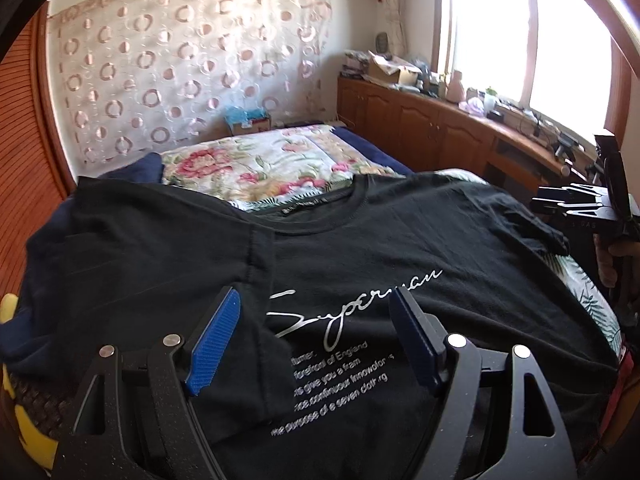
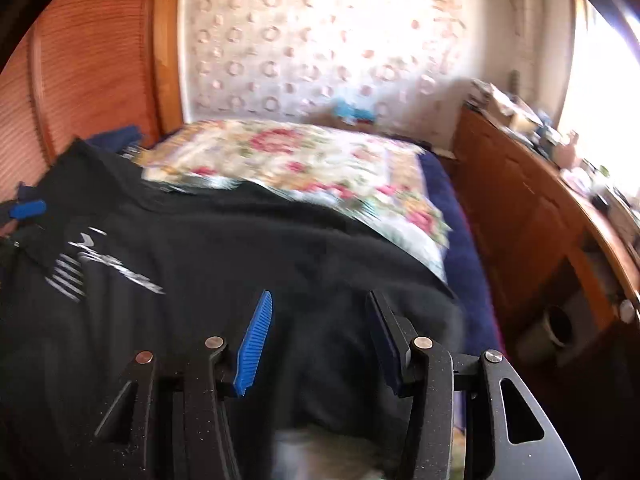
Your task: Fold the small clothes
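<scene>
A black T-shirt point(image 1: 400, 232) with white "Superman" script lies spread front-up on the bed, its collar towards the far end. One sleeve point(image 1: 168, 264) is folded in over the chest. My left gripper point(image 1: 316, 296) hovers over the print, open, with its blue pads wide apart and nothing pinched. In the blurred right wrist view the right gripper point(image 2: 319, 296) stands open above the shirt's point(image 2: 248, 248) right part, with no cloth between its pads. It also shows at the shirt's right edge as a black gripper point(image 1: 568, 200) held by a hand, beside the other sleeve point(image 1: 548, 236).
A floral quilt point(image 1: 272, 160) covers the far half of the bed. A wooden cabinet point(image 1: 432, 124) with clutter on top runs under the bright window at the right. A louvred wooden door point(image 2: 80, 72) is on the left. Something yellow point(image 1: 16, 392) lies at the near left.
</scene>
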Demonstrator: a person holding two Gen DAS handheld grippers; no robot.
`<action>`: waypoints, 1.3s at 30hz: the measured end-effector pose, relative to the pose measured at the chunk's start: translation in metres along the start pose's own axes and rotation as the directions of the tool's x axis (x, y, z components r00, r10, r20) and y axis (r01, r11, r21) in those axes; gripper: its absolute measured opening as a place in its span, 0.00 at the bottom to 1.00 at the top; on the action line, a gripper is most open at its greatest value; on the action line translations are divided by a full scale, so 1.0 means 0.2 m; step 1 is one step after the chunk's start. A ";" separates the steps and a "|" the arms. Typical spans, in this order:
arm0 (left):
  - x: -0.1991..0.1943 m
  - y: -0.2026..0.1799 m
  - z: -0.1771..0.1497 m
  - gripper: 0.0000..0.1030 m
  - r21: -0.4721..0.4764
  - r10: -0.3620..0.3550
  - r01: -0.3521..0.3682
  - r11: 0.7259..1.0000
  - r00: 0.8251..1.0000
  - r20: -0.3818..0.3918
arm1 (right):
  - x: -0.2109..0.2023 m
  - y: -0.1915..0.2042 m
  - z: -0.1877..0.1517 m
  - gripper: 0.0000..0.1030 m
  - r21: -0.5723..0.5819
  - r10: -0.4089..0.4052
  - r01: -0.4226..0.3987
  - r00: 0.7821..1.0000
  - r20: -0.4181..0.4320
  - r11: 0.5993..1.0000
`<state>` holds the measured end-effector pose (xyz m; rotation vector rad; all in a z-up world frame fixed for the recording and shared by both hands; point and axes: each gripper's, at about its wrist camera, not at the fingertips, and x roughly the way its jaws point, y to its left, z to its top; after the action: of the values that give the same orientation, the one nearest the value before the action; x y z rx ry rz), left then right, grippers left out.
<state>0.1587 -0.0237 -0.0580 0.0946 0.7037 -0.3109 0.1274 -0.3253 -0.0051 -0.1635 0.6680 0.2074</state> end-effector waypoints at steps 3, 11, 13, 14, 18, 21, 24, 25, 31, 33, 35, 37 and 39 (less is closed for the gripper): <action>0.06 -0.02 0.01 0.76 0.012 -0.019 0.019 1.000 0.999 -0.032 | 0.02 -0.06 -0.05 0.50 0.053 -0.030 0.033 0.999 -0.042 0.998; 0.20 -0.07 0.03 0.76 0.059 -0.046 0.052 0.997 0.994 -0.100 | 0.04 -0.10 -0.09 0.49 0.180 -0.072 0.095 0.989 -0.131 0.979; 0.23 -0.08 0.03 0.76 0.072 -0.052 0.060 0.996 0.992 -0.112 | 0.04 -0.09 -0.06 0.49 0.204 -0.056 0.084 0.989 -0.138 0.975; 0.25 -0.09 0.03 0.76 0.078 -0.053 0.063 0.995 0.991 -0.119 | 0.04 -0.07 -0.06 0.49 0.222 -0.045 0.076 0.989 -0.141 0.972; 0.32 -0.11 0.02 0.76 0.085 -0.065 0.080 0.993 0.985 -0.158 | 0.02 -0.07 -0.06 0.49 0.279 0.006 0.034 0.990 -0.142 0.960; 0.36 -0.12 0.00 0.76 0.097 -0.066 0.085 0.992 0.981 -0.181 | 0.01 -0.03 -0.05 0.49 0.293 0.026 0.017 0.990 -0.141 0.956; 0.39 -0.12 -0.02 0.77 0.097 -0.067 0.088 0.991 0.977 -0.205 | 0.02 -0.01 -0.03 0.49 0.283 0.031 0.012 0.989 -0.147 0.959; 0.39 -0.12 -0.02 0.78 0.096 -0.068 0.090 0.991 0.976 -0.207 | 0.04 -0.03 -0.01 0.48 0.280 0.029 0.014 0.989 -0.148 0.960; 0.39 -0.12 -0.02 0.82 0.104 -0.072 0.096 0.990 0.974 -0.213 | 0.03 -0.03 -0.02 0.31 0.243 0.005 0.030 0.990 -0.142 0.969; 0.40 -0.13 -0.02 0.84 0.107 -0.074 0.099 0.989 0.974 -0.215 | 0.02 -0.04 -0.03 0.20 0.221 -0.016 0.046 0.991 -0.136 0.974; 0.40 -0.13 -0.02 0.84 0.108 -0.075 0.099 0.989 0.974 -0.215 | 0.04 -0.07 -0.03 0.05 0.201 -0.026 0.053 0.991 -0.134 0.978; 0.40 -0.13 -0.02 0.84 0.107 -0.075 0.100 0.989 0.974 -0.215 | -0.01 -0.10 -0.08 0.03 0.181 -0.020 0.042 0.992 -0.122 0.983; 0.40 -0.13 -0.02 0.84 0.107 -0.076 0.100 0.989 0.974 -0.215 | -0.02 -0.10 -0.07 0.03 0.167 -0.031 0.047 0.995 -0.099 0.985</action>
<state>0.2055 -0.0680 -0.1123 0.2103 0.9012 -0.4317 0.1203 -0.3486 -0.0119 -0.0234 0.7745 0.1046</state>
